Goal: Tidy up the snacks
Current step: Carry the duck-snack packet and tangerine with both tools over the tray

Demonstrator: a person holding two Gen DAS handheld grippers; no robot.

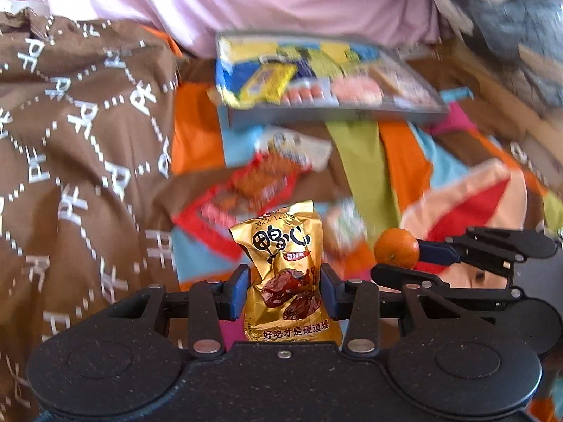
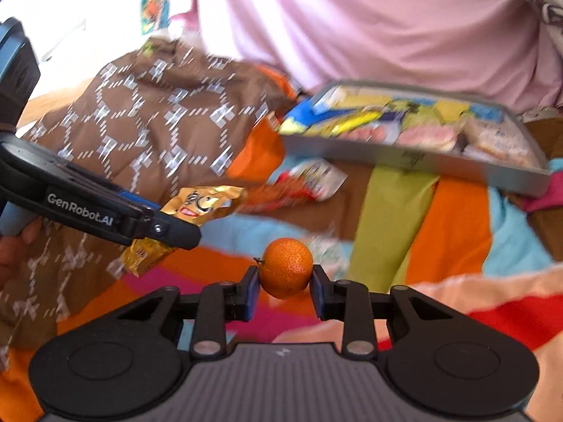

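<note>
Gold snack pouch [image 1: 285,274] sits pinched in left gripper [image 1: 283,290]; right gripper [image 2: 285,290] clamps small tangerine [image 2: 286,267].

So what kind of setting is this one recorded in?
Probably a home, likely a bed or sofa: a colourful patchwork cover, a brown patterned blanket and a grey tray of snacks resting on the soft surface.

A home, likely a bedroom. A colourful patchwork quilt [image 2: 450,211] and a rumpled brown letter-patterned cloth [image 1: 81,147] cover the surface.

Gold snack packet [image 1: 286,274] upright, small mandarin [image 2: 285,268] held aloft
</note>
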